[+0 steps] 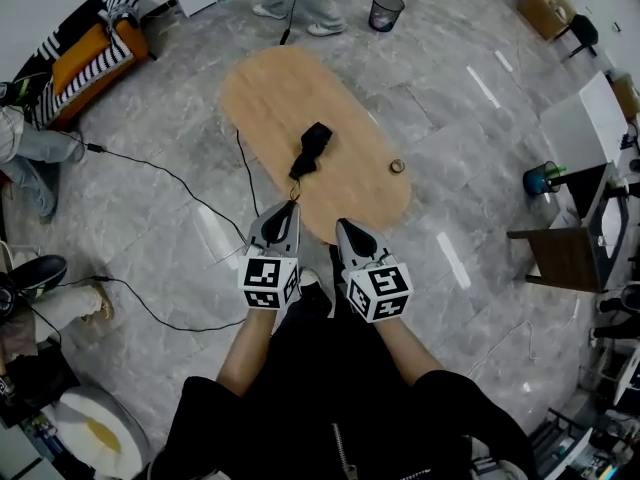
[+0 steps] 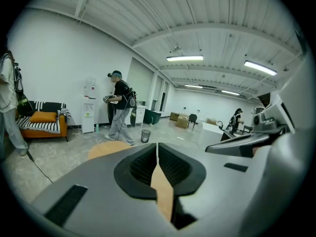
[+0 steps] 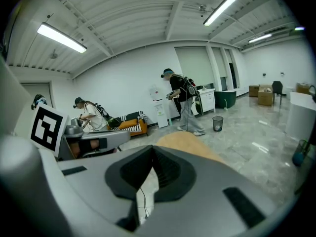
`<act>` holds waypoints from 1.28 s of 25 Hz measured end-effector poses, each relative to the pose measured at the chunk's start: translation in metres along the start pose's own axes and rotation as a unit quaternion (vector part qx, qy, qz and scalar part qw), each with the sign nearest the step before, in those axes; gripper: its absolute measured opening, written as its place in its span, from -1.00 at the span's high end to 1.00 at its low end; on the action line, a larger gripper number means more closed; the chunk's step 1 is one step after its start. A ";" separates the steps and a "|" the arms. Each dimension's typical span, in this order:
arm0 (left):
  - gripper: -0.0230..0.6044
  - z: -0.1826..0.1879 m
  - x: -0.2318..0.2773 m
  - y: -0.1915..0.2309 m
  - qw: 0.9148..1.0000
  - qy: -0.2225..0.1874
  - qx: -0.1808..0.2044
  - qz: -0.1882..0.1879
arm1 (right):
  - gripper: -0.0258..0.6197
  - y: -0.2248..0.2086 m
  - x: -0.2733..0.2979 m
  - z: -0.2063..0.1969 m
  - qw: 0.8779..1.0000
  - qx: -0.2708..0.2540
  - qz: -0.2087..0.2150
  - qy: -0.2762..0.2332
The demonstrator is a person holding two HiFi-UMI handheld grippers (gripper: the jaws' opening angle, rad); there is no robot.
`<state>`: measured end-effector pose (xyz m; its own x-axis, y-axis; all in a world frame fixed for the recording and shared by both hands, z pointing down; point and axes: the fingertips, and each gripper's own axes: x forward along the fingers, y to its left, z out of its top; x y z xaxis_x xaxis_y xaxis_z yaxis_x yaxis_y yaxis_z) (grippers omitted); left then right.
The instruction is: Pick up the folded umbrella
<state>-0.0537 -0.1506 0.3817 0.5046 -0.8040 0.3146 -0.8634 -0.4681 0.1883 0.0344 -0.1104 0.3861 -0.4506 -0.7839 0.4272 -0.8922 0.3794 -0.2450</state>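
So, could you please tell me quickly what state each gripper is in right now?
Left gripper: closed, holding nothing.
Right gripper: closed, holding nothing.

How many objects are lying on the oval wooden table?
2. A folded black umbrella lies near the middle; a small ring lies near the right edge. The table's near end is partly hidden.

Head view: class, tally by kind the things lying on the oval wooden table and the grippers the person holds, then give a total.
Folded umbrella: 1
Small ring: 1
Grippers: 2 (left gripper, right gripper)
Total: 4
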 end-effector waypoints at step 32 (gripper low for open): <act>0.85 0.103 0.137 0.042 0.996 -0.051 0.073 0.021 | 0.89 -0.103 0.099 0.136 0.995 -0.068 0.039 -0.061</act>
<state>-0.0212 -0.3183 0.3369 0.4713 -0.8537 0.2215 -0.8789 -0.4757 0.0368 0.0853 -0.2937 0.3356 -0.5185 -0.8002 0.3013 -0.8545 0.4974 -0.1496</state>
